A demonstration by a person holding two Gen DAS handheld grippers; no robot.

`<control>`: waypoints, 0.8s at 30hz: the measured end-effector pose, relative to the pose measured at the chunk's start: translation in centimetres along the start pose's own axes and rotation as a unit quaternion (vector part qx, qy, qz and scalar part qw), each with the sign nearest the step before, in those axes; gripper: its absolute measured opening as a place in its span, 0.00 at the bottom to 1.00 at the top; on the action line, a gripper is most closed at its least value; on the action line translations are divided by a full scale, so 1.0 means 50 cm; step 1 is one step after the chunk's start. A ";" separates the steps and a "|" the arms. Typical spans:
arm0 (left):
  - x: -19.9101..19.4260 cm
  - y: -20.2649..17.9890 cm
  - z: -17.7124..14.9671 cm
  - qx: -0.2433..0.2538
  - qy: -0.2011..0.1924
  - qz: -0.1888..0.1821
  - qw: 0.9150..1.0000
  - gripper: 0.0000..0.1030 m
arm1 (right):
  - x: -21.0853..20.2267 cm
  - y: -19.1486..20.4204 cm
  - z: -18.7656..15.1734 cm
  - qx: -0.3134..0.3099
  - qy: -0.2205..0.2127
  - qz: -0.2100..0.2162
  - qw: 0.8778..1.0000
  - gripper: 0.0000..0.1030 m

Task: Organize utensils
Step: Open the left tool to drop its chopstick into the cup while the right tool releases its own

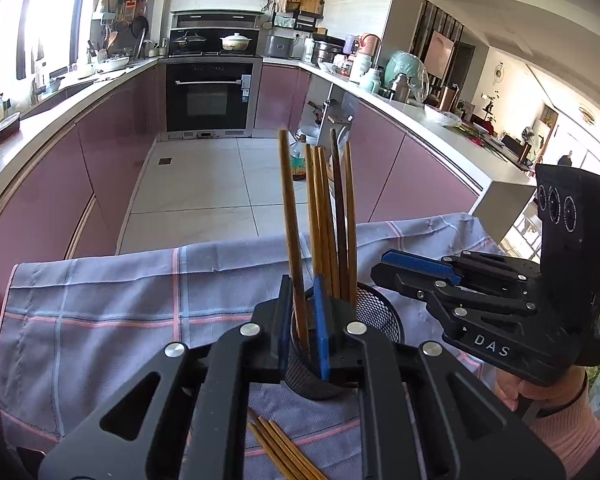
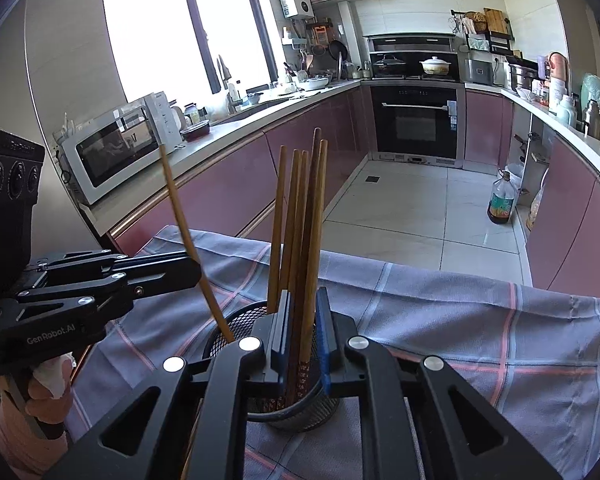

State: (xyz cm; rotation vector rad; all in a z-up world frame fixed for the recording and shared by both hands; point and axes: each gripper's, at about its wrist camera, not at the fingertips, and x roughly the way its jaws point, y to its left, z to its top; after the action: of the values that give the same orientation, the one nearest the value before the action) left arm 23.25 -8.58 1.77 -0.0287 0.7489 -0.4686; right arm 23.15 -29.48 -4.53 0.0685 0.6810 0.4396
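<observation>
A black mesh utensil holder stands on a checked cloth and holds several wooden chopsticks upright. My left gripper has one chopstick between its blue pads, its lower end inside the holder; the same chopstick leans left in the right wrist view. My right gripper sits around two chopsticks standing in the holder, jaws slightly apart. In the left wrist view the right gripper is beside the holder. Several loose chopsticks lie on the cloth.
The blue and pink checked cloth covers the table. Beyond its far edge are the tiled kitchen floor, pink cabinets, an oven, a microwave and an oil bottle.
</observation>
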 end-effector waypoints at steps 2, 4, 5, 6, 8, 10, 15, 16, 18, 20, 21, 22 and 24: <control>0.005 0.002 -0.004 -0.002 -0.001 0.006 1.000 0.14 | -0.004 0.001 -0.005 -0.001 -0.003 0.003 1.000 0.14; 0.009 0.006 -0.010 -0.004 -0.001 0.005 1.000 0.14 | -0.009 0.001 -0.007 -0.002 -0.005 0.004 1.000 0.16; 0.009 0.009 -0.013 -0.007 -0.001 0.003 1.000 0.14 | -0.012 0.002 -0.010 -0.003 -0.007 0.006 1.000 0.17; 0.007 0.012 -0.017 -0.009 -0.004 0.005 1.000 0.14 | -0.015 0.003 -0.012 -0.003 -0.008 0.007 1.000 0.19; -0.002 0.018 -0.027 -0.011 -0.011 0.012 1.000 0.16 | -0.020 0.006 -0.015 -0.004 -0.011 0.010 1.000 0.20; -0.017 0.020 -0.039 -0.011 -0.023 0.019 0.999 0.23 | -0.025 0.010 -0.022 -0.004 -0.013 0.013 1.000 0.20; -0.055 0.027 -0.085 -0.006 -0.041 0.046 0.998 0.31 | -0.049 0.021 -0.042 -0.005 -0.022 0.026 0.999 0.35; -0.062 0.031 -0.095 -0.005 -0.043 0.052 0.998 0.32 | -0.055 0.027 -0.046 -0.008 -0.023 0.029 0.999 0.35; -0.073 0.037 -0.120 -0.004 -0.044 0.062 0.997 0.37 | -0.070 0.042 -0.058 -0.018 -0.029 0.039 0.999 0.35; -0.086 0.043 -0.150 0.000 -0.043 0.071 0.997 0.39 | -0.083 0.058 -0.072 -0.029 -0.028 0.049 0.998 0.36; -0.091 0.046 -0.164 0.000 -0.041 0.076 0.996 0.41 | -0.086 0.068 -0.083 -0.036 -0.024 0.056 0.997 0.37; -0.094 0.051 -0.180 -0.001 -0.036 0.080 0.996 0.42 | -0.085 0.078 -0.093 -0.040 -0.017 0.063 0.997 0.37; -0.098 0.061 -0.210 -0.004 -0.024 0.084 0.996 0.42 | -0.074 0.098 -0.123 -0.053 0.008 0.072 0.996 0.37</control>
State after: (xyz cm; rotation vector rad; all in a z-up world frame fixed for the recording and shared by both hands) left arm 14.44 -2.31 -3.39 0.0152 0.6998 -0.3031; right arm 14.95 -27.09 -6.11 0.0143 0.6690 0.6153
